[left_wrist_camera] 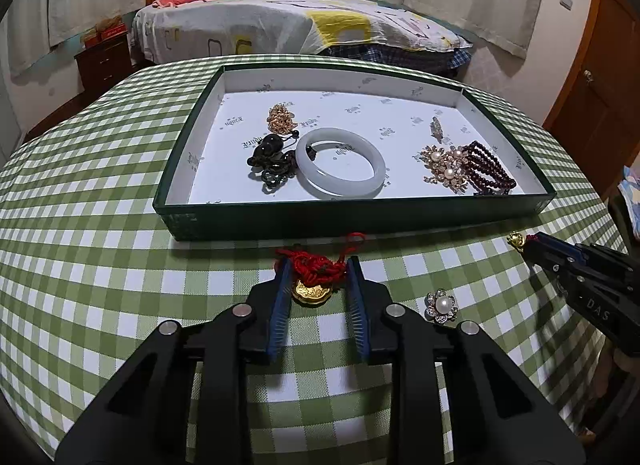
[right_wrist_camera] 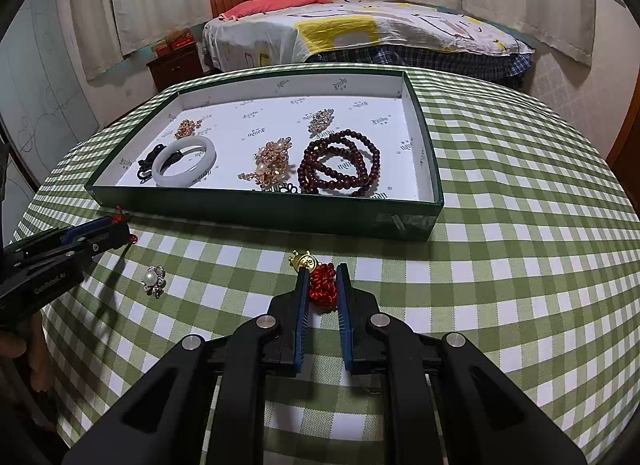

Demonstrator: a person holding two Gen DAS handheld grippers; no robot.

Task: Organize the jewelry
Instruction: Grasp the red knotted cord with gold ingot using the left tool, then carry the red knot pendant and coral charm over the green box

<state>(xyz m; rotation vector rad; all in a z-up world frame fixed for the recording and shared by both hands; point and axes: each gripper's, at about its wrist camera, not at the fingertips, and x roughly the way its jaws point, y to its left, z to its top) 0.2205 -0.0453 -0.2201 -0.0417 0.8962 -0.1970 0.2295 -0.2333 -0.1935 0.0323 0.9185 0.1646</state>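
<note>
The left gripper point(left_wrist_camera: 318, 265) and right gripper point(right_wrist_camera: 323, 279) each pinched one red knotted charm point(left_wrist_camera: 316, 269), point(right_wrist_camera: 322, 285) on the tablecloth point(left_wrist_camera: 100, 225), just before the near wall of the green tray point(left_wrist_camera: 360, 217). One pearl brooch point(left_wrist_camera: 441, 305) lay between them. The tray held one white bangle point(left_wrist_camera: 340, 163).

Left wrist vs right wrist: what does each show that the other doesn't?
Left wrist only: the left tongs straddling a red knot with a gold pendant, and a wooden door at the right edge.

Right wrist only: the right tongs around a red knotted charm with a gold bead at its far end, and the dark red bead bracelet seen as full loops.

Both: the green tray holding the white bangle, the pearl flower brooch loose on the checked cloth, and the bed behind.
</note>
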